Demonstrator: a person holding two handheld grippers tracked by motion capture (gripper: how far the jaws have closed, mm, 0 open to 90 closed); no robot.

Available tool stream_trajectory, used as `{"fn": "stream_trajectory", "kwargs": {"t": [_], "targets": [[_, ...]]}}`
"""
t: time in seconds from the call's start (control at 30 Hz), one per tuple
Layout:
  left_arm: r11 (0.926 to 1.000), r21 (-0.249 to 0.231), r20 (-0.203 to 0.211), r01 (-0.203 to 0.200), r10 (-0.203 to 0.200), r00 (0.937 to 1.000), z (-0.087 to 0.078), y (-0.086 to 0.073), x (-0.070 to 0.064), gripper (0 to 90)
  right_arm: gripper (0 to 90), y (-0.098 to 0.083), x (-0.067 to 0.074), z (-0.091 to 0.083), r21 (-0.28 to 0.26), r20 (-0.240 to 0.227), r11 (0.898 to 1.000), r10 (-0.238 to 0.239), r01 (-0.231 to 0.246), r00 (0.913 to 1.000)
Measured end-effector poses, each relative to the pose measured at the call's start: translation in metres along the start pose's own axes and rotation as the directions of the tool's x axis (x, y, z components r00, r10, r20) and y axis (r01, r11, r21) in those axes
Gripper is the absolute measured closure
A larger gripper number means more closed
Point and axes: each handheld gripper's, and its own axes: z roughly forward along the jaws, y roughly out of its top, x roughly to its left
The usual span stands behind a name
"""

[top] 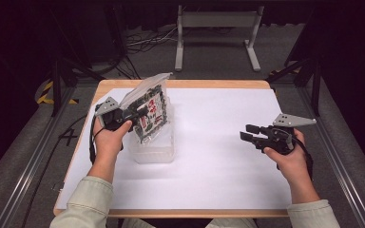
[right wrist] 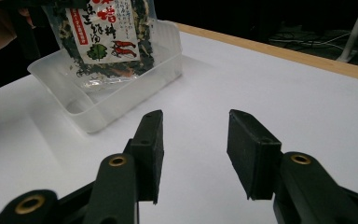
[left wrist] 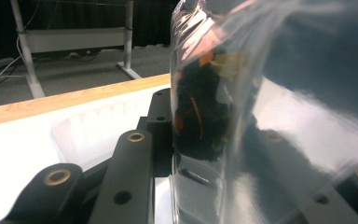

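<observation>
While the clear packet (top: 148, 105) of dark dried food with a red-and-white printed label stands tilted on the left half of the table, its lower end sits inside a shallow clear plastic tray (top: 154, 151). The tray rests on the white sheet (top: 218, 156) that covers the wooden table (top: 180, 84). The left gripper (top: 140, 112) has its jaws closed on the packet's left side, and in the left gripper view the crinkled film (left wrist: 205, 107) lies pressed against one black jaw. Well apart to the right, the right gripper (top: 247, 133) is held just above the sheet with its jaws parted and nothing between them, pointing left toward the tray (right wrist: 107, 100). Beyond the table's far edge stands a grey metal frame (top: 216, 21) on the carpet.
</observation>
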Motion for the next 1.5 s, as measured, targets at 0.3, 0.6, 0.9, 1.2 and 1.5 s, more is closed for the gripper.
{"fn": "stream_trajectory", "kwargs": {"t": [0.3, 0.6, 0.9, 1.2, 1.5], "targets": [[0.9990, -0.028, -0.087, -0.035, 0.032, 0.9957, -0.015, 0.002, -0.006, 8.9, 52.0, 0.001, -0.001, 0.001, -0.014, 0.008, 1.000, -0.003, 0.004, 1.0000], [0.9964, -0.043, -0.078, -0.073, 0.069, 0.9945, -0.069, 0.004, -0.022, 5.6, 49.3, 0.003, -0.006, -0.003, -0.040, 0.019, 0.999, -0.020, 0.020, 0.9996], [0.9934, 0.037, -0.096, -0.108, 0.111, 0.9891, -0.108, -0.011, -0.022, 5.9, 43.3, -0.006, -0.010, -0.012, -0.046, 0.056, 0.999, -0.022, 0.024, 0.9982], [0.9941, 0.059, -0.138, -0.090, 0.098, 0.9855, -0.128, -0.042, -0.012, 6.6, 37.9, -0.030, -0.015, -0.022, -0.039, 0.099, 0.999, -0.002, 0.006, 0.9951], [0.9939, 0.098, -0.158, -0.052, 0.067, 0.9852, -0.137, -0.080, 0.000, 7.4, 36.6, -0.056, -0.020, -0.022, -0.003, 0.123, 1.000, 0.003, -0.002, 0.9924]]}}
